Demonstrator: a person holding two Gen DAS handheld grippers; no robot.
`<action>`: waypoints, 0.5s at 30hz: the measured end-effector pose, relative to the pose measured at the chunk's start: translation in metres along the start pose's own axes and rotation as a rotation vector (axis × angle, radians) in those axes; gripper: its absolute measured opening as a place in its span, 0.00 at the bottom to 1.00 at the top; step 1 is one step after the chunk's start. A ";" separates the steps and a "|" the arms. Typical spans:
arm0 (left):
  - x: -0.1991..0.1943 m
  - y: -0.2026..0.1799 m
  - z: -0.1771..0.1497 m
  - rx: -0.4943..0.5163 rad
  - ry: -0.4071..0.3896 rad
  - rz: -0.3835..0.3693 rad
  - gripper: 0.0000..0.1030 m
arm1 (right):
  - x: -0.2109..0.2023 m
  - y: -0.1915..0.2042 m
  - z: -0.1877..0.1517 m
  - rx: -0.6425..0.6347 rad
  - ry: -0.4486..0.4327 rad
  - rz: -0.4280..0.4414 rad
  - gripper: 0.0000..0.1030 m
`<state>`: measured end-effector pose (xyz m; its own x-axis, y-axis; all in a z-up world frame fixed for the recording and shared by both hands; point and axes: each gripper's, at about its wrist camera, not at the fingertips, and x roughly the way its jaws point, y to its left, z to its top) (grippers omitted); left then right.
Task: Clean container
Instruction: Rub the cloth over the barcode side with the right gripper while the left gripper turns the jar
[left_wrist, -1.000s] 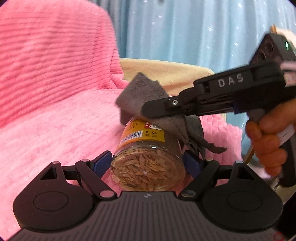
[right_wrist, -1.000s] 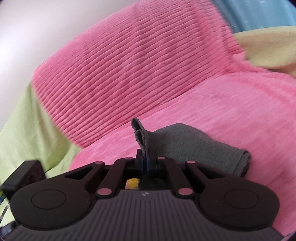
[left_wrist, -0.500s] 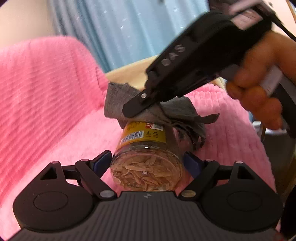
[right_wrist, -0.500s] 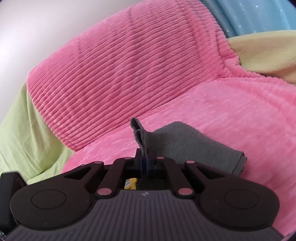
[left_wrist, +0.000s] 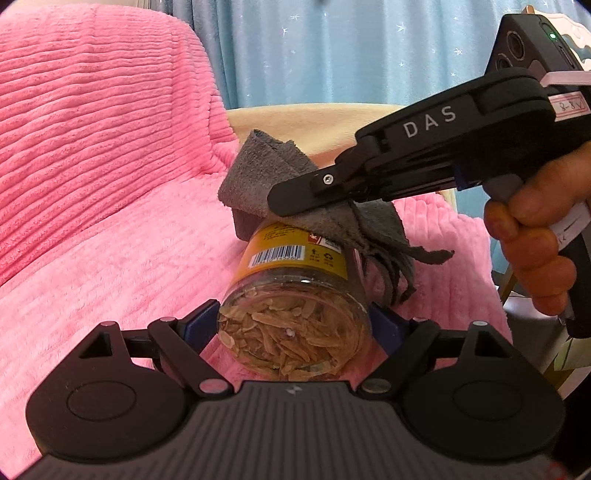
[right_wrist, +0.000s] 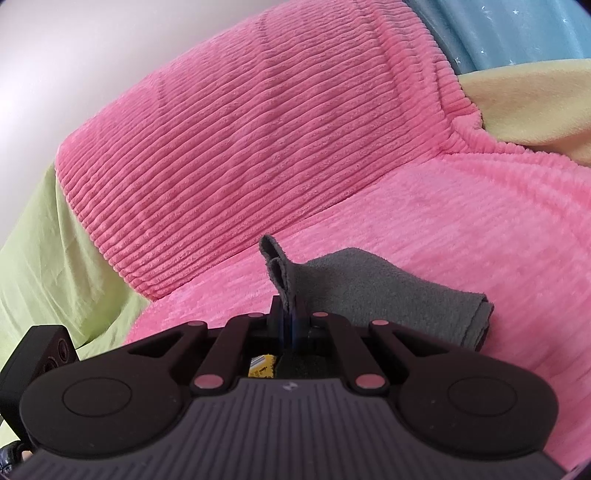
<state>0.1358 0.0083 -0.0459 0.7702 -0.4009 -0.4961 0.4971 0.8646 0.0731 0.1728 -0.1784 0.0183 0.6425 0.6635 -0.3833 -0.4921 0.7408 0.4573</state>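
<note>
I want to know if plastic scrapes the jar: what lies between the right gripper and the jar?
In the left wrist view, a folded grey cloth, pinched by the right gripper, lies between it and the clear yellow-labelled jar.

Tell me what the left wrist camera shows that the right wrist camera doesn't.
Only the left wrist view shows the clear plastic jar with the yellow label clamped by the left gripper, plus the person's hand. Only the right wrist view shows the green sheet. Both show the grey cloth pinched in the right gripper and the pink ribbed blanket.
</note>
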 end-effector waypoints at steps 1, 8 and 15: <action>0.000 0.000 0.000 0.001 0.000 0.000 0.84 | 0.000 0.000 0.000 -0.001 0.000 0.000 0.01; 0.005 -0.001 0.001 0.023 -0.002 0.008 0.83 | -0.001 0.003 0.000 -0.009 0.020 0.025 0.01; 0.008 -0.024 -0.003 0.260 0.005 0.125 0.83 | -0.003 0.026 -0.008 -0.119 0.099 0.111 0.01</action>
<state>0.1287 -0.0148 -0.0547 0.8303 -0.2937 -0.4736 0.4844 0.8006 0.3528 0.1538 -0.1604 0.0247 0.5223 0.7448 -0.4153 -0.6268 0.6655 0.4052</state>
